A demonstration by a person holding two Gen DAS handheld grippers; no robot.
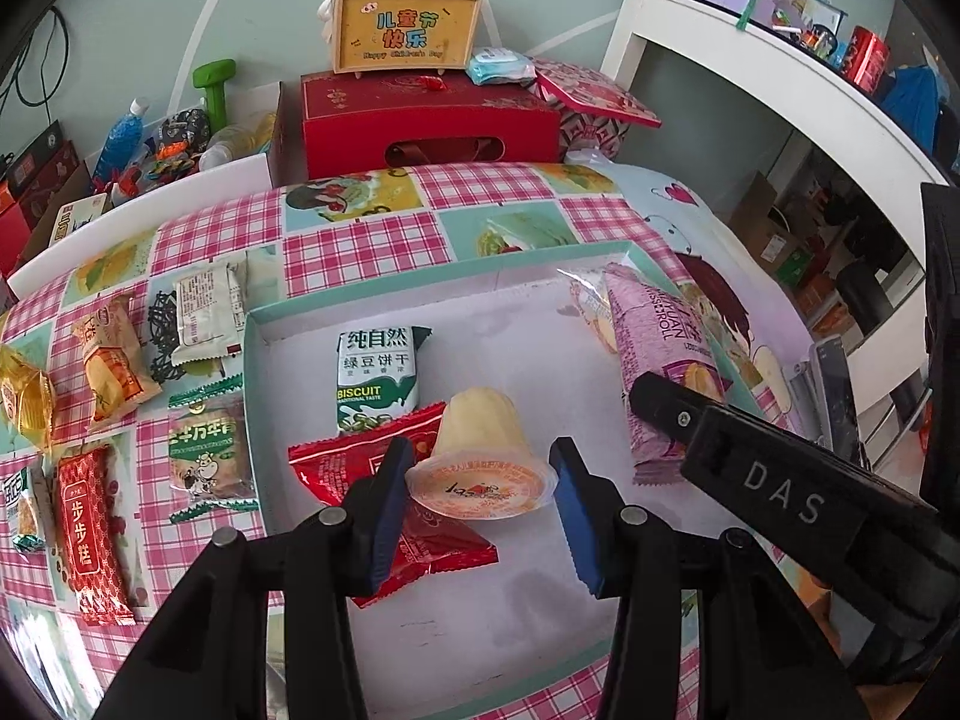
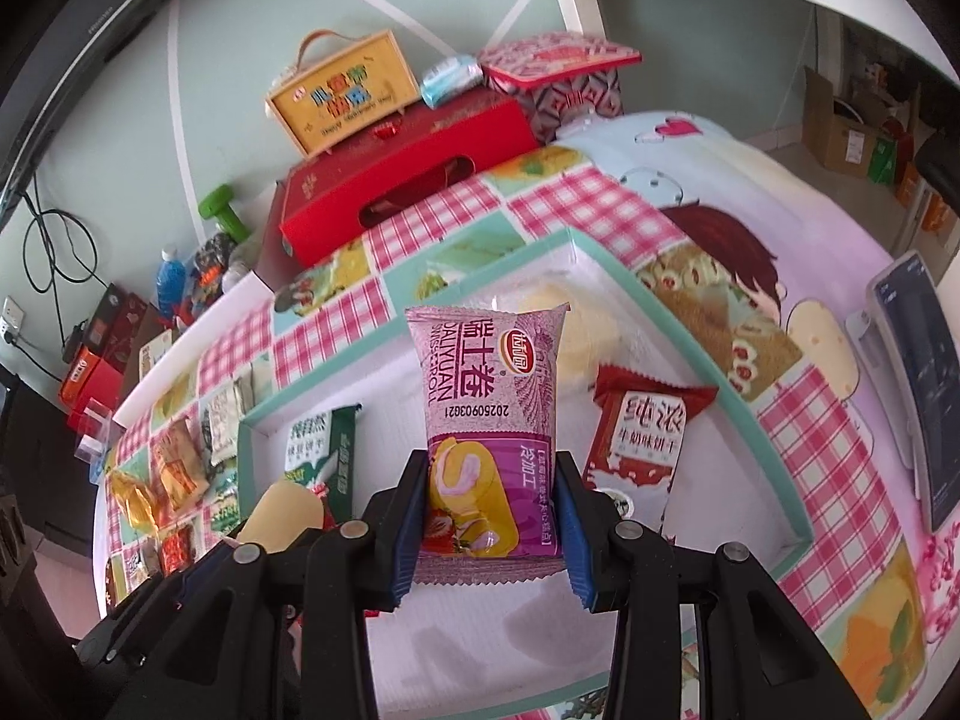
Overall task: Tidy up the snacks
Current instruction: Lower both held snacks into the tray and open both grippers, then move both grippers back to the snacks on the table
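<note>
Two grippers work over the shallow teal-rimmed tray (image 1: 264,324) on the checked tablecloth (image 1: 360,228). At the near side of the tray, the left gripper (image 1: 480,495) is clamped on a pale jelly cup (image 1: 480,450) by its wide lidded end, above a red packet (image 1: 414,516). Toward the right side of the tray, the right gripper (image 2: 492,516) is closed on the lower end of a purple cake-roll packet (image 2: 486,420), held upright above the tray floor.
</note>
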